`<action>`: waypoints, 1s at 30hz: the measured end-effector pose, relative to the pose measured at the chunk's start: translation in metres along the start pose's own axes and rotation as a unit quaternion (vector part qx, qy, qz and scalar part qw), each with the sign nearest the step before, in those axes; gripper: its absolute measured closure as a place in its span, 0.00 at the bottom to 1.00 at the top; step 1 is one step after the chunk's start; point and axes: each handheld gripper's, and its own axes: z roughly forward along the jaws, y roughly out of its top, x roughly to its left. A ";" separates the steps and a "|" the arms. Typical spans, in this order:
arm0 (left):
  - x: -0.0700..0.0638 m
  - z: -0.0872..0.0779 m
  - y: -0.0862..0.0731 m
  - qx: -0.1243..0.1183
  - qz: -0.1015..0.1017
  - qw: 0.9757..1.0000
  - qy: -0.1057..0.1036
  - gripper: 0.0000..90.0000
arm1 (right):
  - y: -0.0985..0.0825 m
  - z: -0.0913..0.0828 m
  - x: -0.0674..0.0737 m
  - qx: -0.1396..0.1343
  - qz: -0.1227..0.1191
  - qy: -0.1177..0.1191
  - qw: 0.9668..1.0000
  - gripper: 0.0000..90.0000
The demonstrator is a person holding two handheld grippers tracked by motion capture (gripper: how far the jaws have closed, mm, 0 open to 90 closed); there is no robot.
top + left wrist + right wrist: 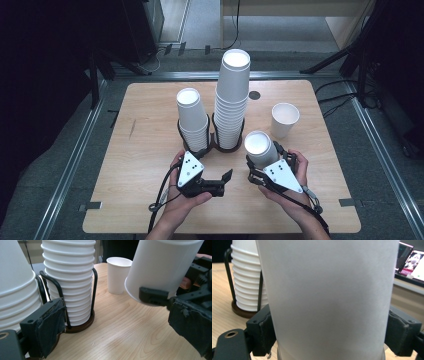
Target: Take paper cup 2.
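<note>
Wooden bench (pixel 150 200) carries two cup stacks; right gripper (pixel 260 162) fingers clench a cup (pixel 260 147), likely setting it down next; left gripper (pixel 220 182) fingers released.

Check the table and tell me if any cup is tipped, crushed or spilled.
Nothing stands out. Both cup stacks sit upright in their wire holders, the single cup stands upright on the table, and the cup clamped in the right hand-held gripper looks undented.
</note>
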 end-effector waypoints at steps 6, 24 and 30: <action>-0.002 0.001 0.002 0.007 -0.007 1.000 -0.017 0.02 | -0.005 0.001 0.008 -0.001 -0.052 -0.003 0.999 0.14; -0.007 0.005 0.003 0.029 -0.023 0.996 -0.077 0.02 | -0.007 0.000 0.026 -0.017 -0.156 0.016 0.987 0.14; -0.010 0.007 0.003 0.032 -0.025 0.996 -0.082 0.02 | -0.011 0.001 0.028 -0.015 -0.186 0.014 0.982 0.14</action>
